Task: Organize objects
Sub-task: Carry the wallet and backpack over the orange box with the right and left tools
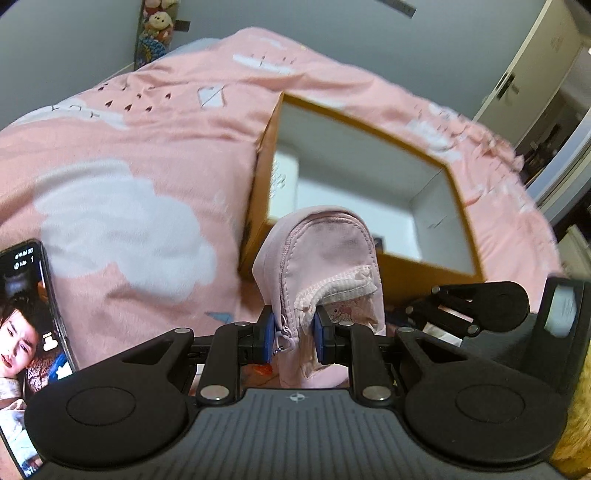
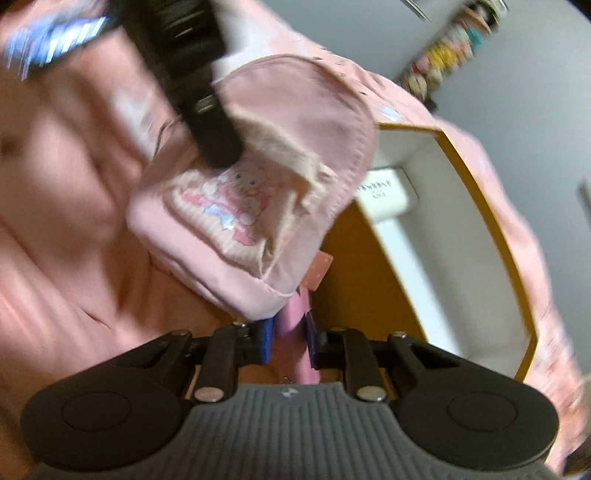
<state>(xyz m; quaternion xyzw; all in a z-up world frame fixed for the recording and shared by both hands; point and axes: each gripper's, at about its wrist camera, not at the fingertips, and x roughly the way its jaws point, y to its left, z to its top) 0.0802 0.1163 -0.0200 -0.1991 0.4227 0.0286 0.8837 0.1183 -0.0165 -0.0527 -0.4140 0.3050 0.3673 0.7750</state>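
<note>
A small pink backpack [image 1: 325, 258] with a cartoon patch hangs just above the pink bedding, in front of an open orange box [image 1: 369, 122] with white inner walls. My left gripper [image 1: 293, 332] is shut on the backpack's side by the zipper. The right wrist view shows the backpack [image 2: 288, 122] tilted, with its cartoon patch facing the camera and the left gripper's dark finger [image 2: 214, 122] across it. My right gripper [image 2: 290, 339] is shut on a pink strap [image 2: 293, 317] hanging from the backpack's lower end. The box [image 2: 491, 206] lies just right of it.
A white printed item [image 2: 384, 192] lies inside the box. A phone [image 1: 26, 332] with a lit screen lies on the pink cloud-print bedding [image 1: 147, 147] at lower left. Plush toys [image 1: 157, 26] hang on the grey wall behind. Pale doors [image 1: 535, 74] stand at the right.
</note>
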